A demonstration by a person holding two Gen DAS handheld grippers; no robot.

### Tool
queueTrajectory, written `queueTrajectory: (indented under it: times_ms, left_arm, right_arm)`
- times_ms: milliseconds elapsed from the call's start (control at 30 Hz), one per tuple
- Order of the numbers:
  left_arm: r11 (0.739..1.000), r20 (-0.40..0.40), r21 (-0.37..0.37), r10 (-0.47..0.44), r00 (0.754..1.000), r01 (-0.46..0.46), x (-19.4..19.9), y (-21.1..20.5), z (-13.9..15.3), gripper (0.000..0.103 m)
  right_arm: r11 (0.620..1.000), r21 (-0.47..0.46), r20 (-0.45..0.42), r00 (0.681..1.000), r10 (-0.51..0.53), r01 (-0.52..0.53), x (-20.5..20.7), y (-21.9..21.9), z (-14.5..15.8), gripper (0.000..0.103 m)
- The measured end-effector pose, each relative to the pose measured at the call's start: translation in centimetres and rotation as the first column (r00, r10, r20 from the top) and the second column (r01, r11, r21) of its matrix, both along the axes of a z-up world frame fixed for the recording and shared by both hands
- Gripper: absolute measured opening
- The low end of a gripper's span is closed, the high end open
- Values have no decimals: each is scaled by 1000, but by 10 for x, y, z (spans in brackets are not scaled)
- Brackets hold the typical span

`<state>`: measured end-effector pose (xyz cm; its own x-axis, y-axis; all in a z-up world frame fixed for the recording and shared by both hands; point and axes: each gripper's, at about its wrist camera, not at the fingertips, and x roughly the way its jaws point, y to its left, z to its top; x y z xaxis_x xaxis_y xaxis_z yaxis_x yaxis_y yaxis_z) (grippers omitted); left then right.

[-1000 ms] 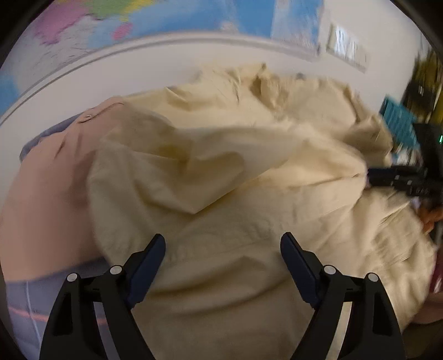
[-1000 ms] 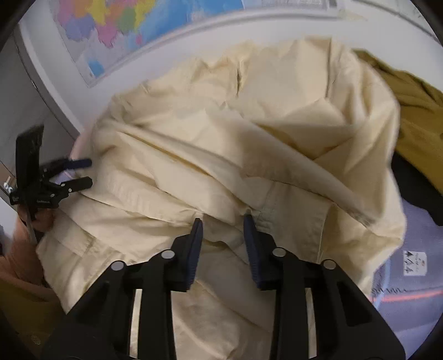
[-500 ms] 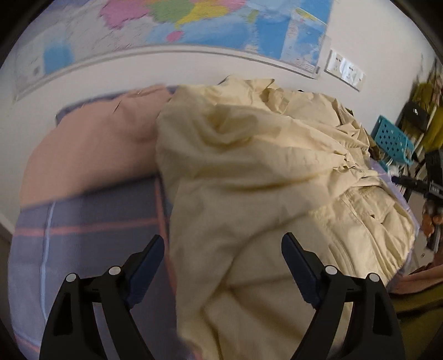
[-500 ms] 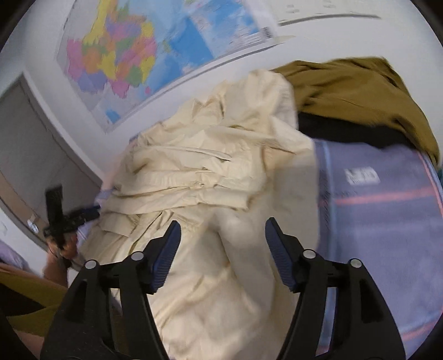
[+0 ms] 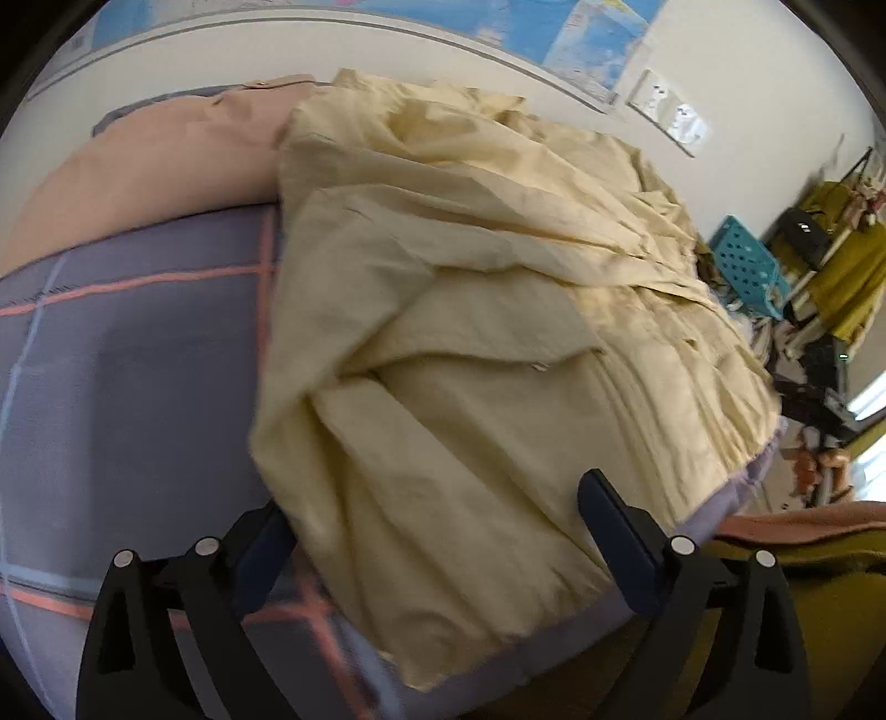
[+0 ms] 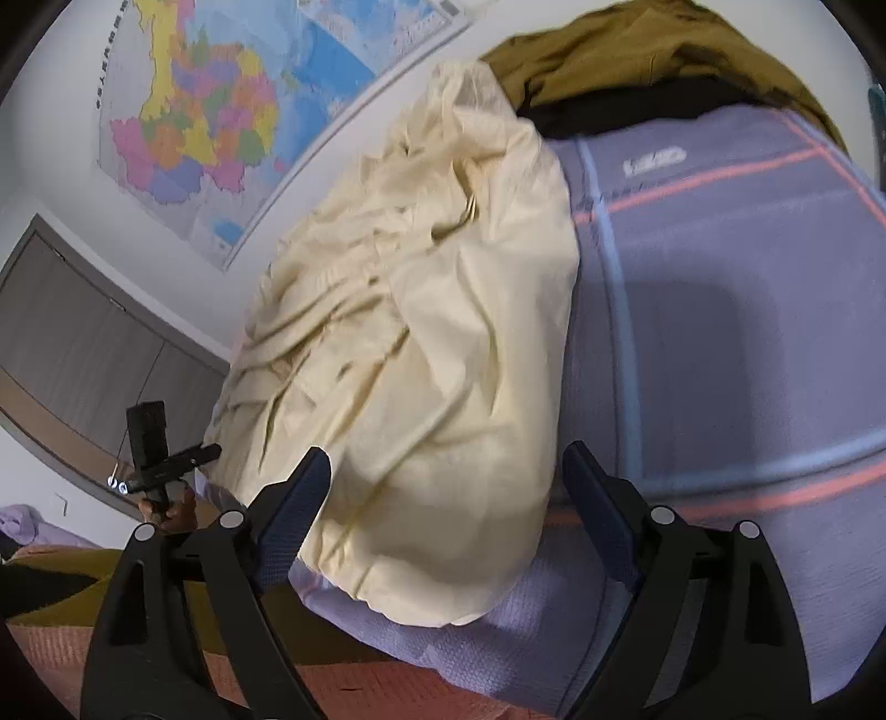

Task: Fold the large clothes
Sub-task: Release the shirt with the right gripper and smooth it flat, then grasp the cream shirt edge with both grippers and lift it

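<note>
A large cream-yellow garment (image 5: 470, 310) lies crumpled on a purple blanket (image 5: 127, 365) with pink and blue stripes; it also shows in the right wrist view (image 6: 432, 354). My left gripper (image 5: 437, 531) is open and empty, low at the garment's near edge, which lies between its fingers. My right gripper (image 6: 448, 487) is open and empty at the garment's rounded near end. The left gripper also shows far left in the right wrist view (image 6: 166, 465), held in a hand.
A pink garment (image 5: 166, 160) lies at the far left of the blanket. An olive garment (image 6: 653, 50) over a black one lies at the far right. A map (image 6: 221, 94) hangs on the wall. A teal basket (image 5: 747, 266) stands beyond the surface.
My right gripper opened and let go of the cream garment. Both grippers pulled back toward the near edge, and the garment settled flatter on the blanket.
</note>
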<state>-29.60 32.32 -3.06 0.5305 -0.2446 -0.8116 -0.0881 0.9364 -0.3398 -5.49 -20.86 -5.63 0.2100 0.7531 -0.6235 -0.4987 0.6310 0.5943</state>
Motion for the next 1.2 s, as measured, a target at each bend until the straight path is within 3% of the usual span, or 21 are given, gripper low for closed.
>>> queueTrajectory:
  times_ms: [300, 367, 433, 467, 533, 600, 667, 800, 933, 1000, 1200]
  left_arm:
    - [987, 23, -147, -56, 998, 58, -8, -17, 0, 96]
    - [988, 25, -141, -53, 998, 56, -3, -22, 1, 96]
    - [991, 25, -135, -20, 999, 23, 1, -25, 2, 94]
    - [993, 28, -118, -7, 1000, 10, 3, -27, 3, 83]
    - [995, 24, -103, 20, 1000, -18, 5, -27, 3, 66]
    - [994, 20, -101, 49, 999, -47, 6, -26, 5, 42]
    - [993, 29, -106, 63, 998, -60, 4, -25, 13, 28]
    - [989, 93, -128, 87, 992, -75, -9, -17, 40, 17]
    - [986, 171, -158, 83, 982, -55, -33, -10, 70, 14]
    - [988, 196, -154, 63, 979, -32, -45, -10, 82, 15]
    - [993, 101, -115, 32, 994, -20, -36, -20, 58, 23]
  right_arm:
    - [988, 68, 20, 990, 140, -141, -13, 32, -3, 89]
    - [985, 77, 24, 988, 155, -157, -12, 43, -4, 79]
    - [981, 116, -2, 987, 160, -159, -7, 51, -8, 61]
    - [975, 144, -21, 985, 174, -169, -5, 54, -11, 57]
    - [969, 181, -37, 984, 175, -166, -2, 53, -12, 35]
    - [957, 237, -38, 983, 181, -167, -4, 50, -8, 24]
    - [949, 266, -12, 983, 181, -171, -10, 46, 3, 19]
    - [918, 335, 96, 977, 192, -213, -31, 38, 44, 16]
    - [879, 393, 166, 961, 223, -271, -53, 28, 75, 16]
    - [880, 389, 184, 959, 217, -274, -60, 22, 82, 17]
    - [918, 322, 99, 973, 210, -231, -57, 17, 59, 18]
